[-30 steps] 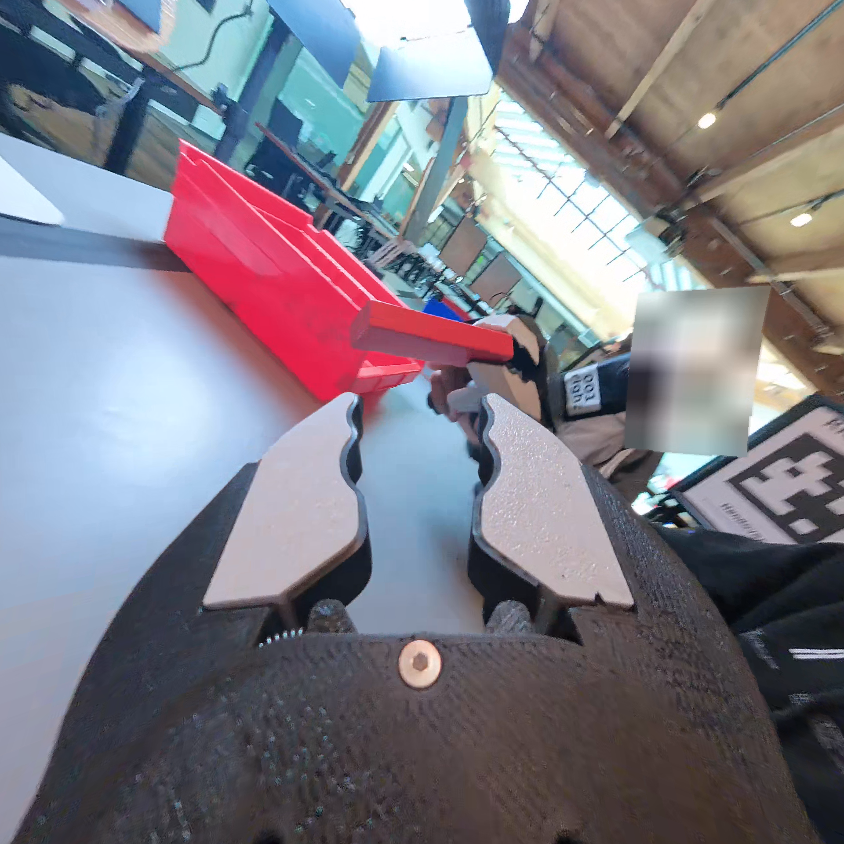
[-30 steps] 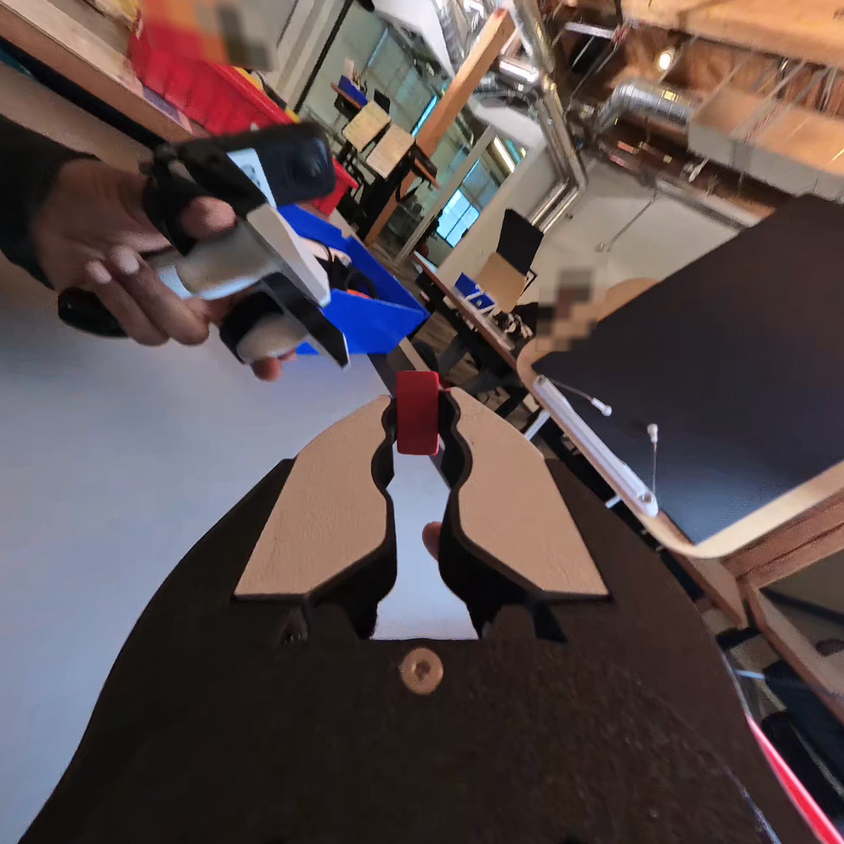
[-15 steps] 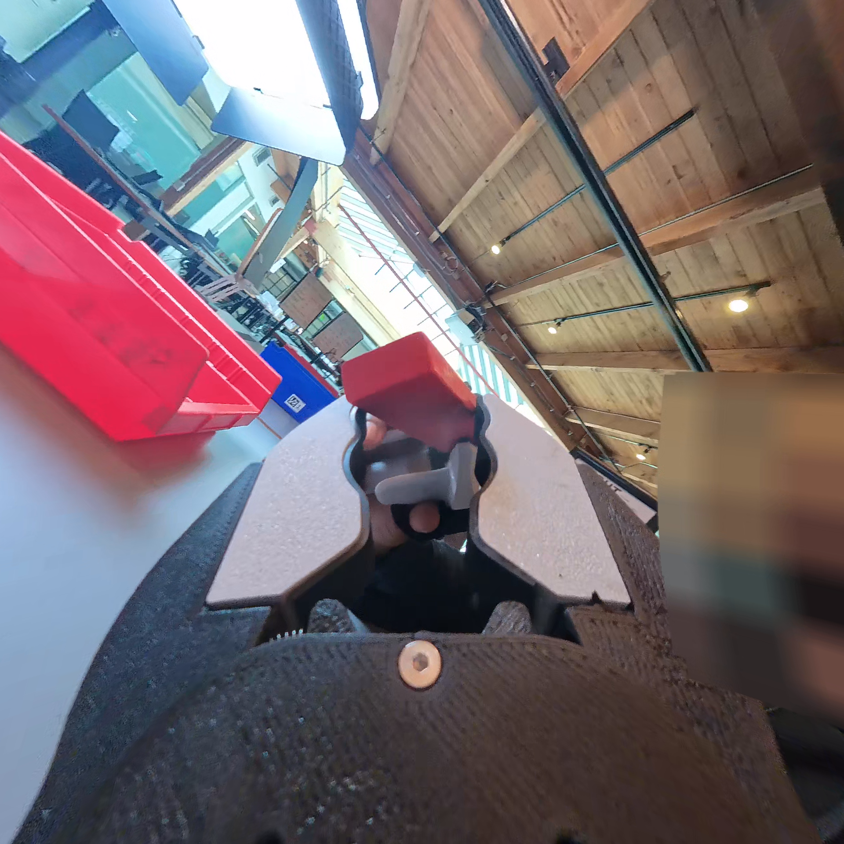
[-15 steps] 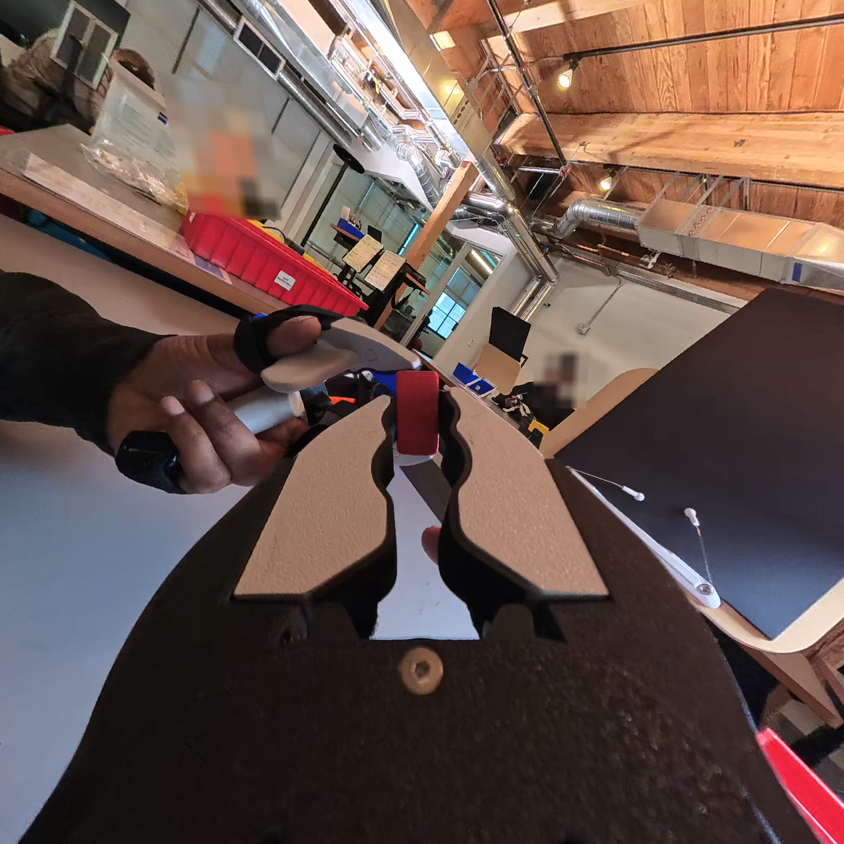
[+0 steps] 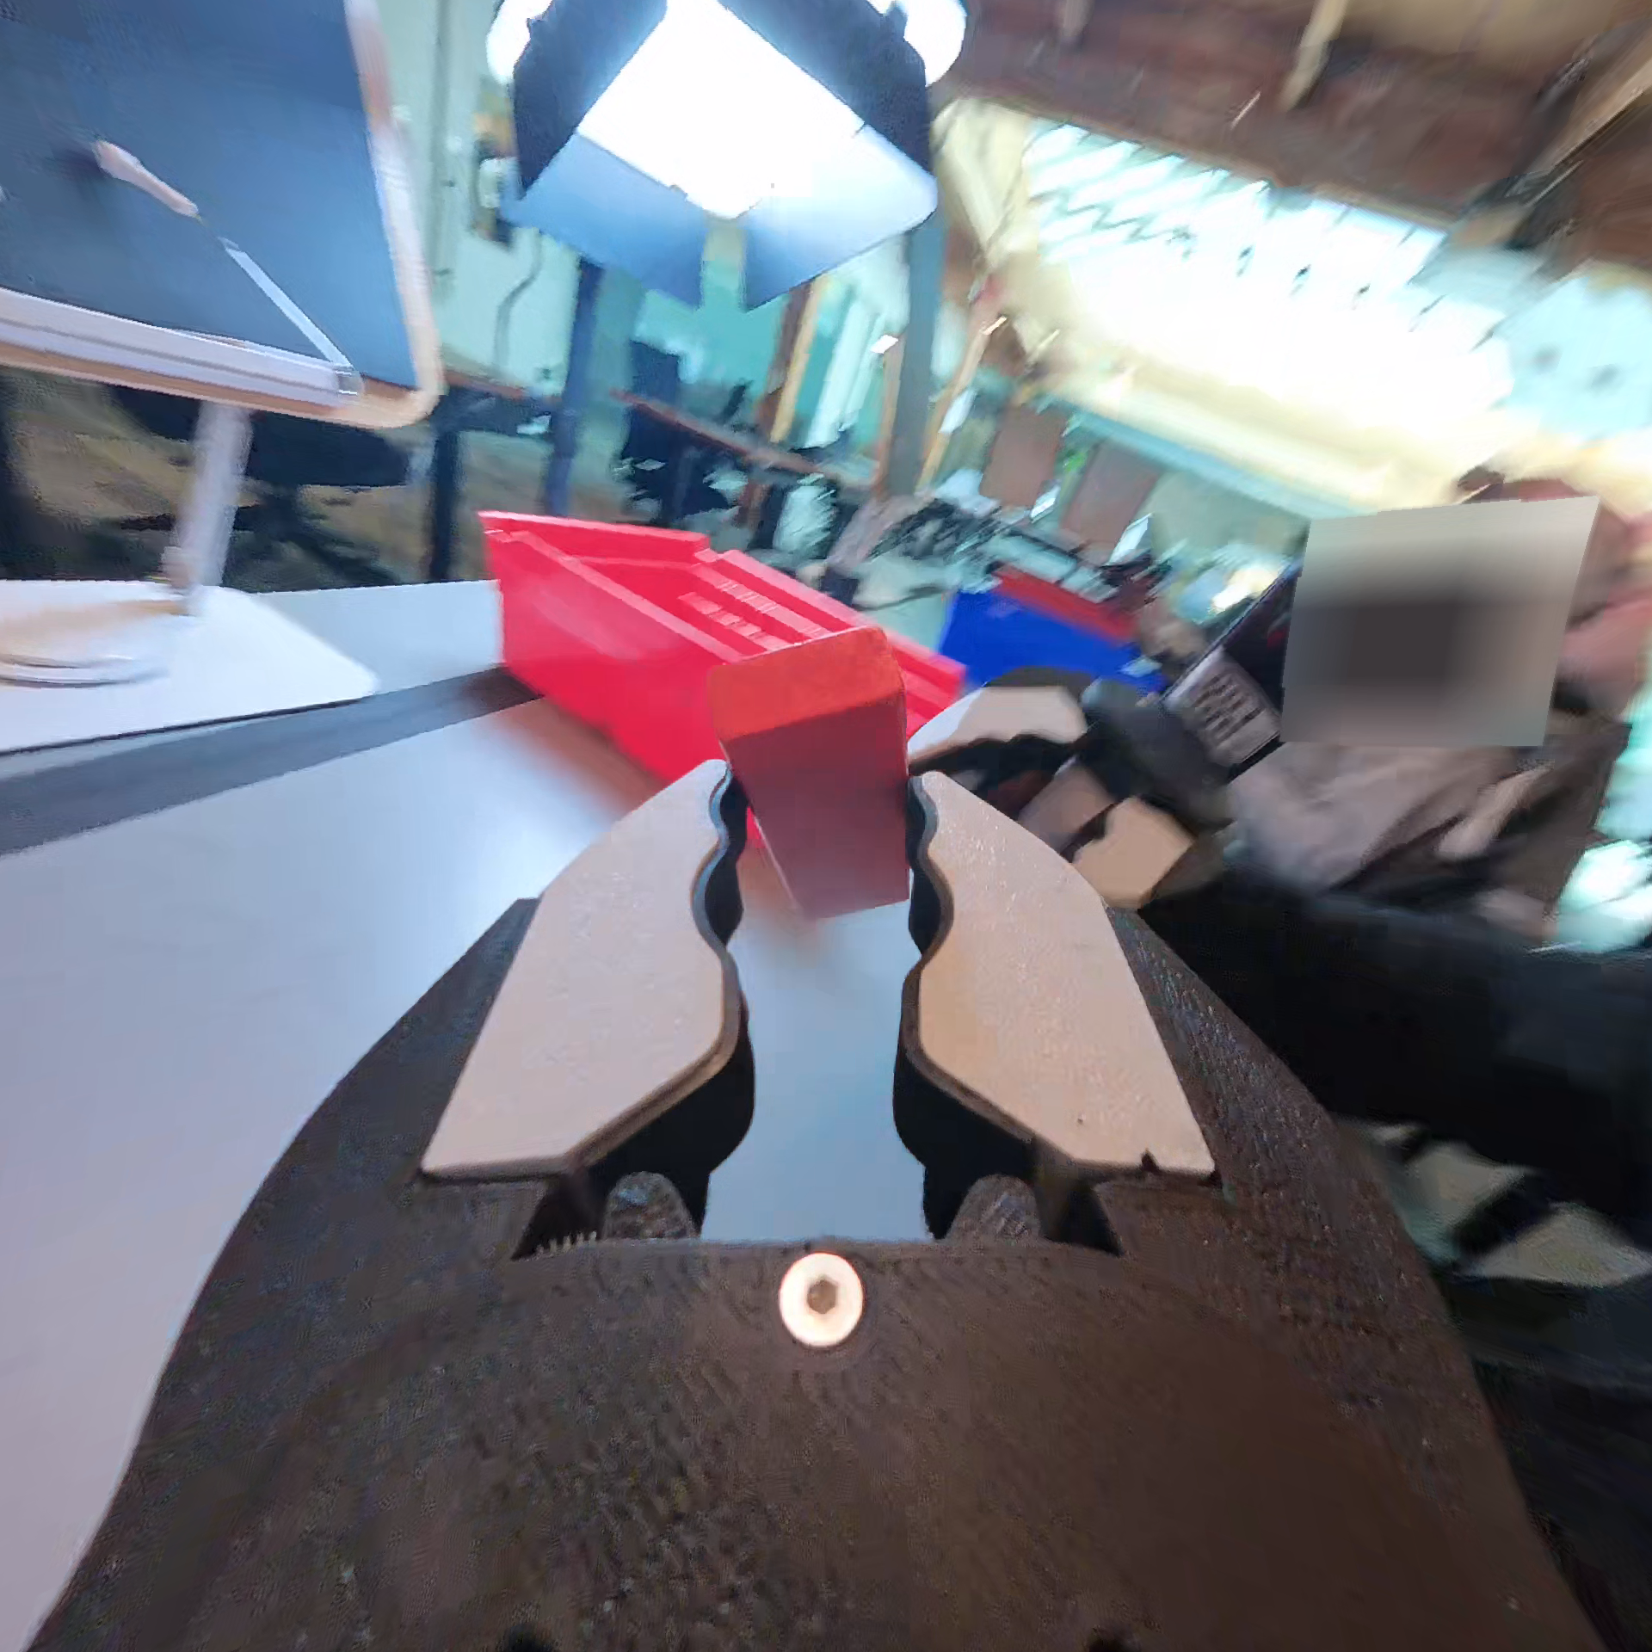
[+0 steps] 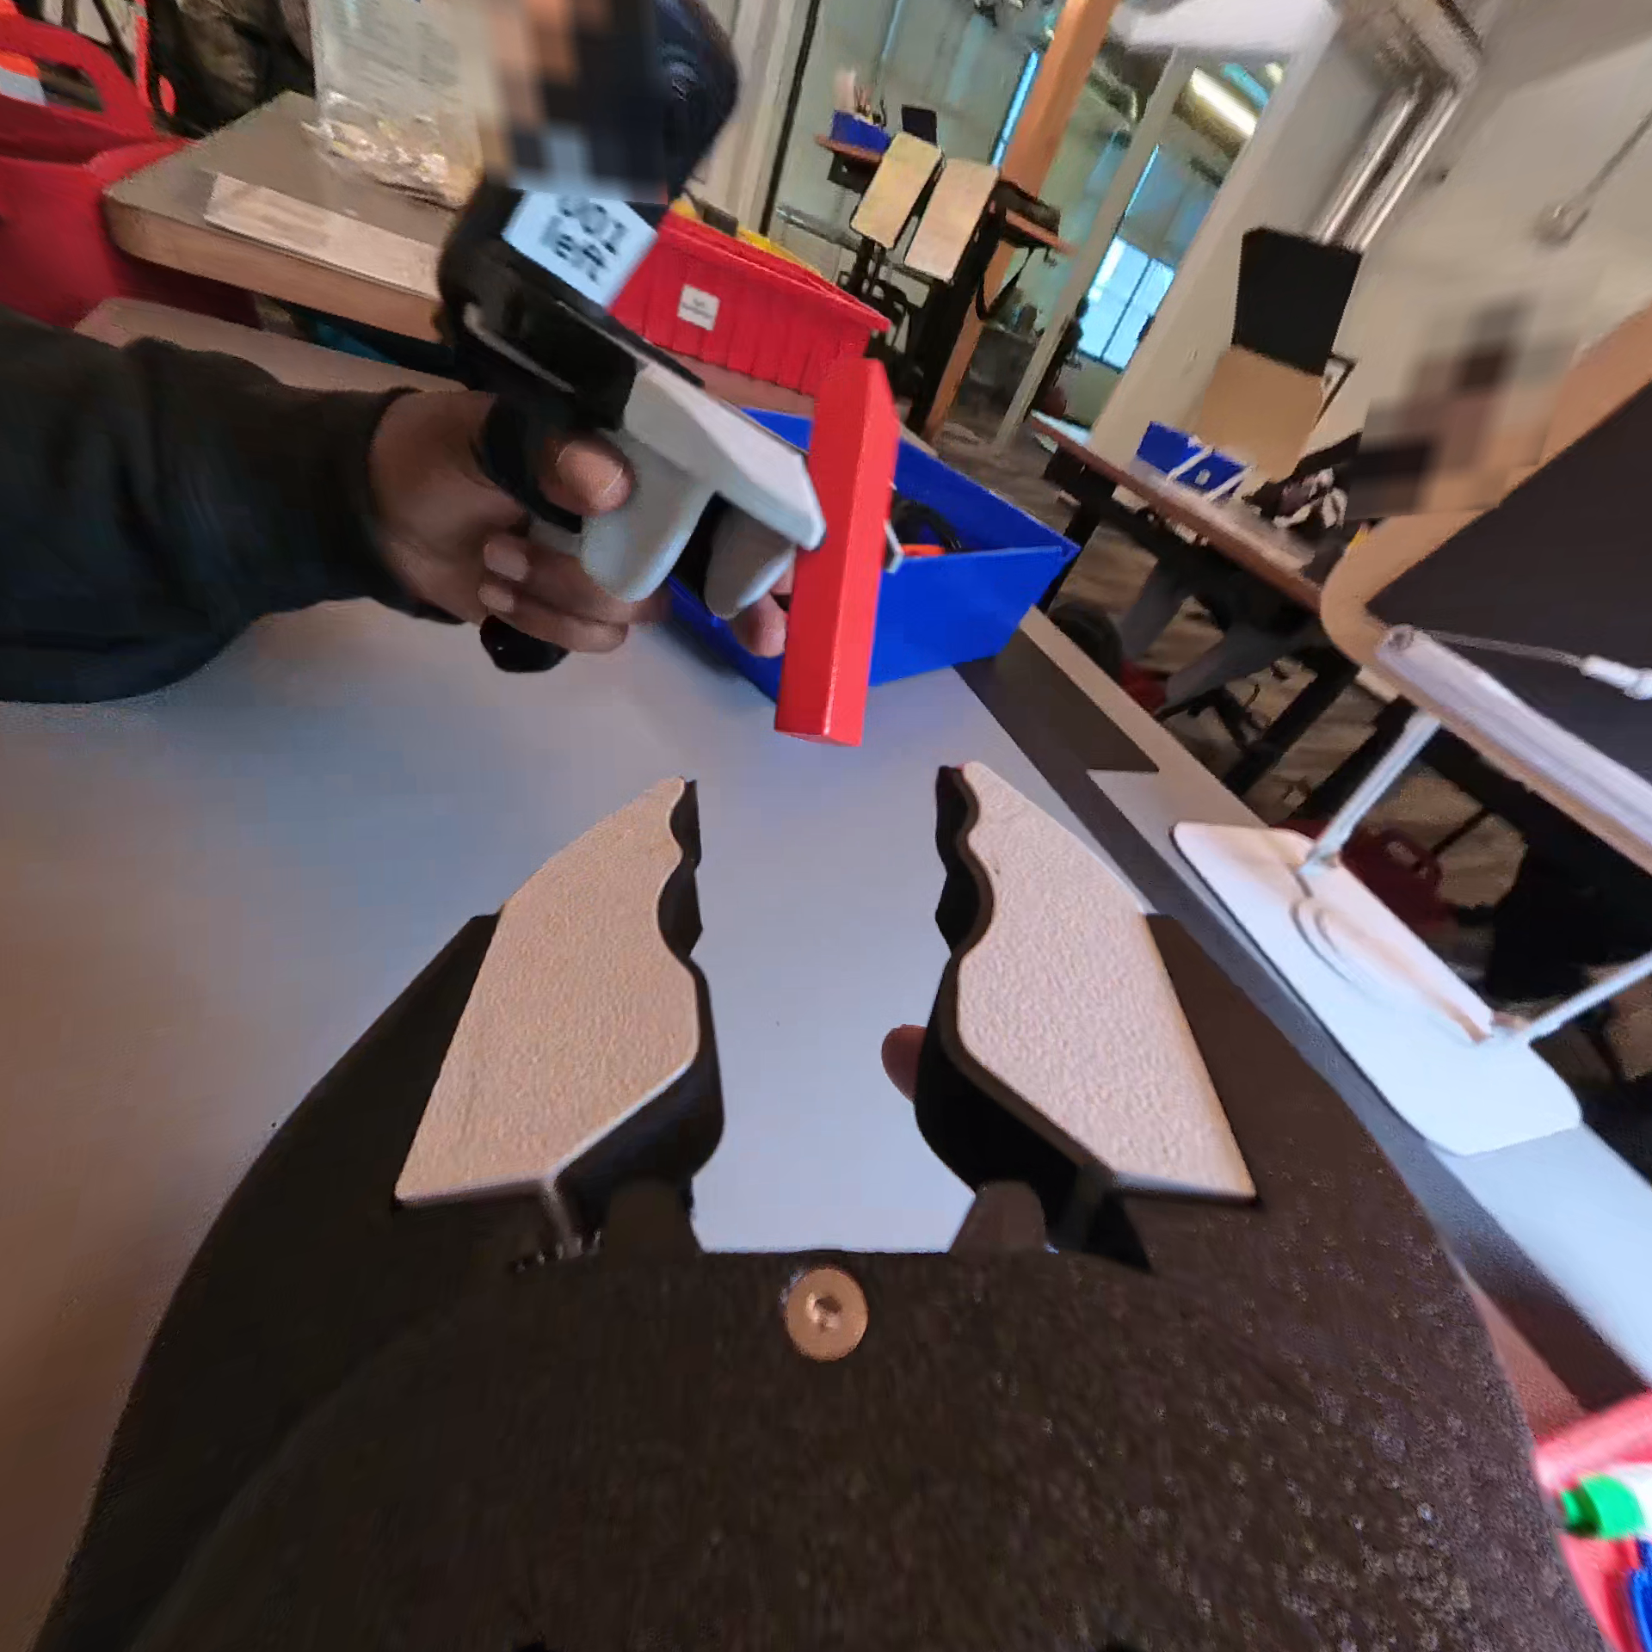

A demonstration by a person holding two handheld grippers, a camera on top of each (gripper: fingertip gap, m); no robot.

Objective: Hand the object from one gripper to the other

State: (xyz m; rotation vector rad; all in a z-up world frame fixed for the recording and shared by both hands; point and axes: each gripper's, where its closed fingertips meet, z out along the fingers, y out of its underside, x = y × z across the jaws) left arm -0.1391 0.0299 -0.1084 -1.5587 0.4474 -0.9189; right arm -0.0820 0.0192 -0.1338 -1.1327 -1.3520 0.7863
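Note:
A long red block (image 5: 818, 769) stands between the fingertips of my left gripper (image 5: 821, 804), and both pads press on it. In the right wrist view the same block (image 6: 840, 554) hangs upright from the left gripper (image 6: 809, 527), held in a hand above the grey table (image 6: 268, 849). My right gripper (image 6: 815, 787) is open and empty, its fingertips a little below and short of the block's lower end. The right gripper's fingers (image 5: 1010, 720) show behind the block in the left wrist view.
A red bin (image 5: 626, 644) and a blue bin (image 5: 1019, 630) stand on the table beyond the block; the blue bin (image 6: 965, 581) is just behind it in the right wrist view. A white lamp base (image 6: 1368, 983) sits at the right, with a dark strip (image 6: 1073, 715) beside it. My right fingertips sit around 7 cm from my left ones.
The red block has passed from my right gripper to my left. The left pads closed on it, the right jaws opened and drew back from it. Both views swung down toward the table.

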